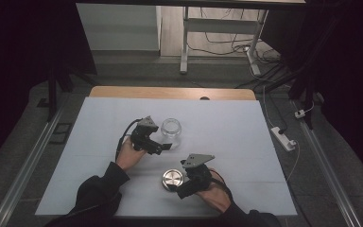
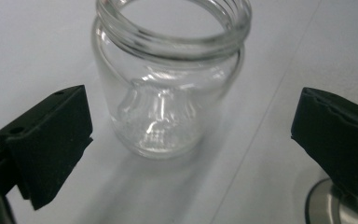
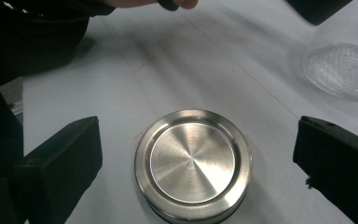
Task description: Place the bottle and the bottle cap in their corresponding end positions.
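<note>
An empty clear glass jar [image 1: 171, 132] [image 2: 168, 93] stands upright with no lid on the white table cover [image 1: 227, 127]. My left gripper [image 1: 163, 147] [image 2: 193, 123] is open just in front of it, the jaws wide on either side and clear of the glass. A round steel lid [image 1: 172, 179] [image 3: 193, 163] lies flat nearer the person. Around it my right gripper [image 1: 182, 187] [image 3: 200, 149] is open, both jaws well off its rim. The jar's base [image 3: 345, 70] appears at the upper right of the right gripper view.
The table's wooden far edge [image 1: 170, 92] runs behind the white cover. Beyond it stand a white desk frame [image 1: 185, 47] and loose cables on the floor. A power strip [image 1: 283, 138] lies on the floor at the right.
</note>
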The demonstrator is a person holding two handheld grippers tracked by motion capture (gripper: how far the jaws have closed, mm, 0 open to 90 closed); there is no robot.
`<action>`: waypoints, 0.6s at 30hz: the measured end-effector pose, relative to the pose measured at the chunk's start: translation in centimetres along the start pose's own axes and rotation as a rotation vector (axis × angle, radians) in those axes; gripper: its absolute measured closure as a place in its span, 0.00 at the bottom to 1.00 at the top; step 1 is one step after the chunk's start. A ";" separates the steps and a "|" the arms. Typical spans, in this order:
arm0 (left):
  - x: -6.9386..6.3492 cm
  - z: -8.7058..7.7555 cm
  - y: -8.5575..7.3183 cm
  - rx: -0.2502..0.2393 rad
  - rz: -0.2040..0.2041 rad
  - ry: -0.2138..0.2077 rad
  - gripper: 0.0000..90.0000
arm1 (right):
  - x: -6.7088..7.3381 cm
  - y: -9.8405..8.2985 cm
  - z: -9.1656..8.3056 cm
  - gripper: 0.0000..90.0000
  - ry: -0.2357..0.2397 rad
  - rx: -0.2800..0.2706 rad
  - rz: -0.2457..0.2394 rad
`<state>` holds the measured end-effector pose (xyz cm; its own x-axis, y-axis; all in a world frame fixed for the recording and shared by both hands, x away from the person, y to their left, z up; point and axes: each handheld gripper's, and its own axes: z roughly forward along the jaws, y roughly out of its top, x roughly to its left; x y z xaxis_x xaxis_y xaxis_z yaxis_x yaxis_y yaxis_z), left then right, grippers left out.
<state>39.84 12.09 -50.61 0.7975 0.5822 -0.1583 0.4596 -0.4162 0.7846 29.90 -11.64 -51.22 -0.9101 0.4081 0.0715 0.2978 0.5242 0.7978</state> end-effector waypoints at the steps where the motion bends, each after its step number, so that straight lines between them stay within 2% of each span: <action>1: -0.2 -0.1 -0.1 0.004 0.004 -0.002 0.00 | 0.0 0.0 -0.1 0.01 0.000 -0.004 0.000; 3: -0.4 -0.2 -0.2 0.009 0.017 -0.001 0.00 | 0.0 0.1 -0.2 0.00 -0.003 -0.009 0.000; 8: -1.1 -0.8 -0.5 0.000 0.015 -0.016 0.00 | 0.0 0.0 -0.6 0.00 -0.008 -0.018 0.000; 18: -2.4 -1.9 -0.8 -0.012 0.042 -0.043 0.00 | -0.3 0.1 -1.1 0.00 -0.034 -0.019 -0.003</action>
<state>36.82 12.42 -49.74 0.8320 0.5340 -0.1505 0.4210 -0.4309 0.7982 29.82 -12.55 -50.51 -0.9006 0.4319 0.0494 0.2894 0.5109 0.8094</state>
